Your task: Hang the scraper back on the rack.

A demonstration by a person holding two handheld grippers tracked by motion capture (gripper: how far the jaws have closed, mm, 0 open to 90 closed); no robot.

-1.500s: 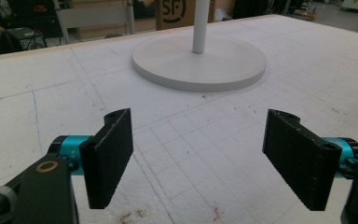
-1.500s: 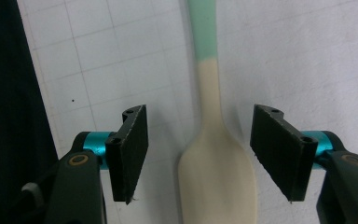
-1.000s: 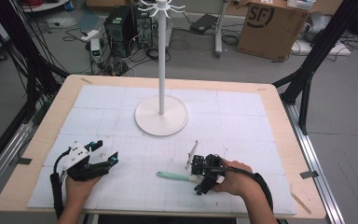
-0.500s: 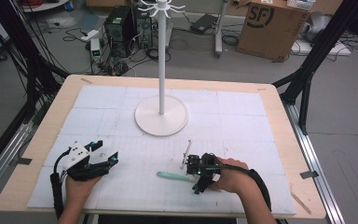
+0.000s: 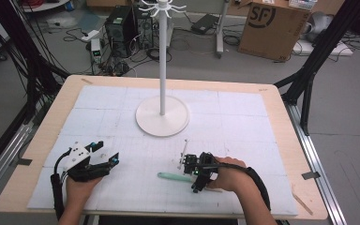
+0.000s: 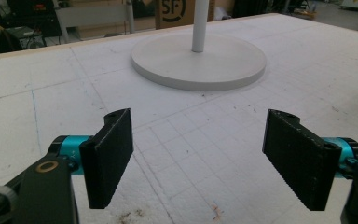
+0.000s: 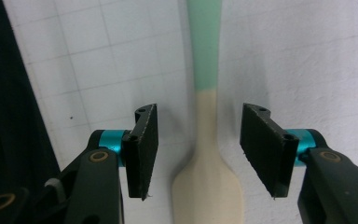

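Jaws of the right gripper (image 7: 198,154) are closing around the spoon (image 7: 206,140) at lower centre of the high view, pads not yet touching; a grasp looks imminent. Left gripper (image 6: 198,161) is waiting at lower left, jaws wide apart.

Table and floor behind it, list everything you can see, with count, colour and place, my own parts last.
Table: one, wooden rim, white gridded mat on top.
Stand: one, white, round base at mid-table, hooks on top.
Spatula: one, mint-green handle, cream blade, flat on the mat between the right gripper's jaws.
Thin metal piece: one, silvery, just beyond the right gripper; too small to identify.
Cardboard box: one, brown, floor beyond the table.
Computer tower: one, black, floor at far left.
Left gripper: jaws wide, over bare mat.
Right gripper: jaws have just been closing, not touching the spatula.
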